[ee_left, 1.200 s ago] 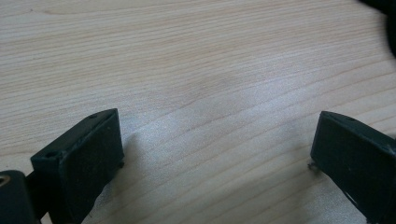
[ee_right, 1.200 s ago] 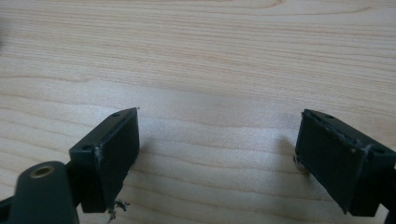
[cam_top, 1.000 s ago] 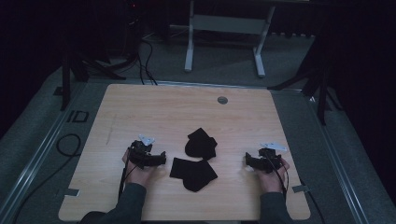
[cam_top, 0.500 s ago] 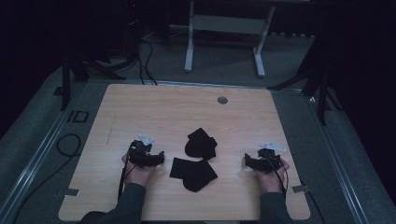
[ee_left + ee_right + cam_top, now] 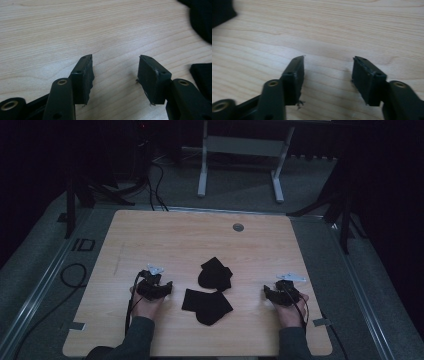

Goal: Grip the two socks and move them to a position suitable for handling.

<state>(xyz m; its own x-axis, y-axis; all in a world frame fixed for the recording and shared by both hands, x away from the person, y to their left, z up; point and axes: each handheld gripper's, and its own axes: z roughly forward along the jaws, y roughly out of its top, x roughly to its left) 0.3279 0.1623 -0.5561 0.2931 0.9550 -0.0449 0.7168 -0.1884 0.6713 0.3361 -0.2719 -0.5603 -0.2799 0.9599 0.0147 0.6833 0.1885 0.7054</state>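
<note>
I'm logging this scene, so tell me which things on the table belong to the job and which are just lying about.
Part of the job:
- near black cloth
- far black cloth
- left gripper, open, nothing between its jaws
- right gripper, open, nothing between its jaws

Just lying about:
- round grey cap set in the table

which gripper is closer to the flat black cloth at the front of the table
Left. The left gripper sits just left of the flat black cloth, with a narrow strip of table between. The right gripper rests farther off, to its right.
</note>
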